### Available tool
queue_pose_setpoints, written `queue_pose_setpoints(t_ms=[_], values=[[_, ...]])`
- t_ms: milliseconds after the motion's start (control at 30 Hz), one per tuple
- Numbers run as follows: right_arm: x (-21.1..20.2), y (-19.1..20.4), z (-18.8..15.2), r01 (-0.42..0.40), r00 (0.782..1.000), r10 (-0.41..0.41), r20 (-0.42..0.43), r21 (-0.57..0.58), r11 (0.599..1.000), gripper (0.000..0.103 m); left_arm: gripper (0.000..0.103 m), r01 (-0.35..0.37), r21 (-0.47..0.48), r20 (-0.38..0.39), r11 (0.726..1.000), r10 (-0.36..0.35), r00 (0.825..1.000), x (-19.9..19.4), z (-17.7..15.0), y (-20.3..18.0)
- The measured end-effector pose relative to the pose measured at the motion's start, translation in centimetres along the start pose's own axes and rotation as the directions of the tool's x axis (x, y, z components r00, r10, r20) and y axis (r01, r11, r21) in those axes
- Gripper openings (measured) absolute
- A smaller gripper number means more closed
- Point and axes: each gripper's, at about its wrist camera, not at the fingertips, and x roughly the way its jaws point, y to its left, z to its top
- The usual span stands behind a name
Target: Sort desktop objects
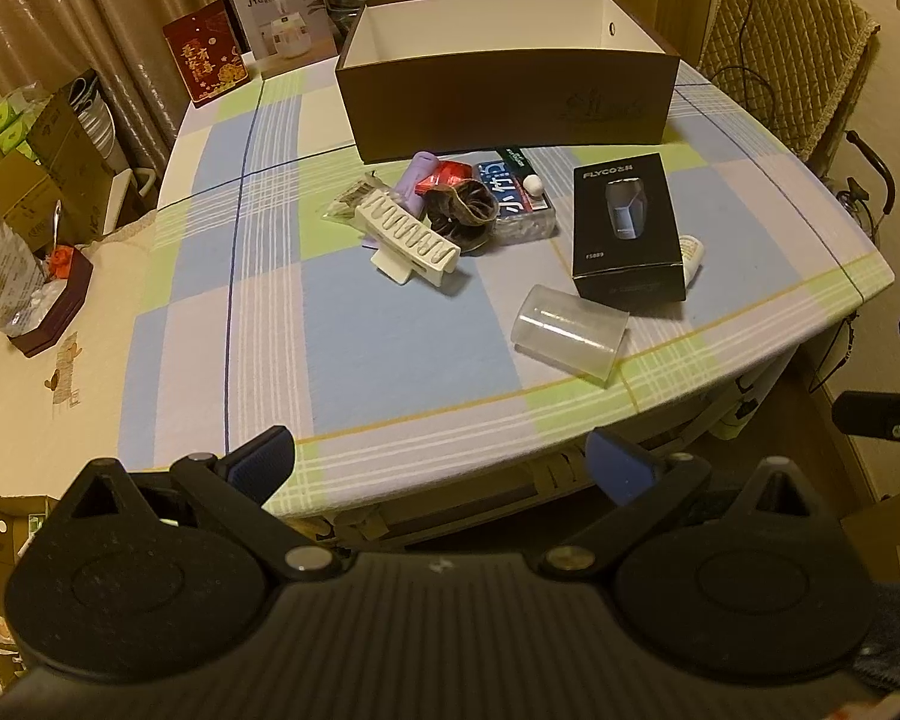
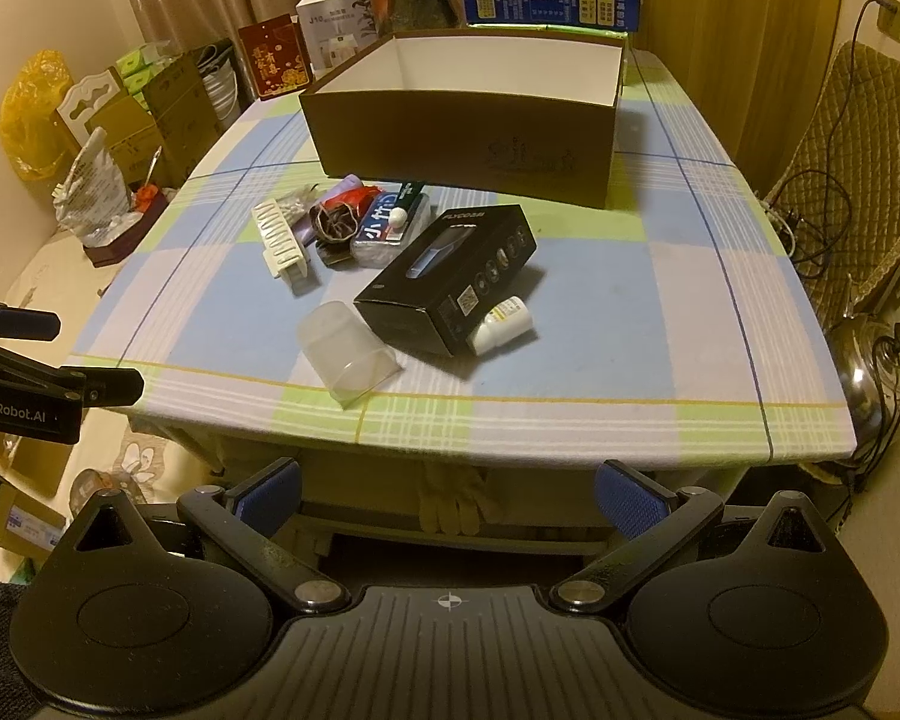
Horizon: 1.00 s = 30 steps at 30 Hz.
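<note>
Though half-hidden leftward, white bottle (image 2: 501,323) rightward.

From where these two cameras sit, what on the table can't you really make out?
- Small white bottle: left view, mostly hidden behind the black shaver box.
- Floor of the brown open cardboard box: both views, its front wall blocks it.
- Items under the dark ruffled hair tie: overlapped in the pile.
- Bottle label: right view, too small to read.

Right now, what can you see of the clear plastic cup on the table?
The clear plastic cup is frosted, see-through and looks empty. It lies on its side on the checked tablecloth near the front edge, in front of the black FLYCO box; whether they touch is unclear. Neither gripper is near it.
</note>
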Motion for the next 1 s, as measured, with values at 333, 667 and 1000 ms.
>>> queue_pose_setpoints(t_ms=[333, 667, 1000], values=[[0.0, -0.2, 0.1, 0.0, 1.0, 0.0, 0.0, 0.0, 1.0, 0.101, 0.102, 0.004, -0.004, -0.008, 1.0, -0.004, 1.0, 0.7, 0.4, -0.5], [0.2, -1.1, 0.4, 0.007, 1.0, -0.007, -0.006, 0.018, 1.0, 0.101, 0.102, 0.041, -0.002, -0.017, 0.999, -0.041, 0.999, 1.1, 0.8, -0.5], [0.7, -3.1, 1.4, 0.035, 0.999, -0.036, 0.021, 0.053, 0.998, 0.101, 0.102, 0.1, 0.038, 0.019, 0.994, -0.101, 0.995, 2.3, 2.3, -1.0]])
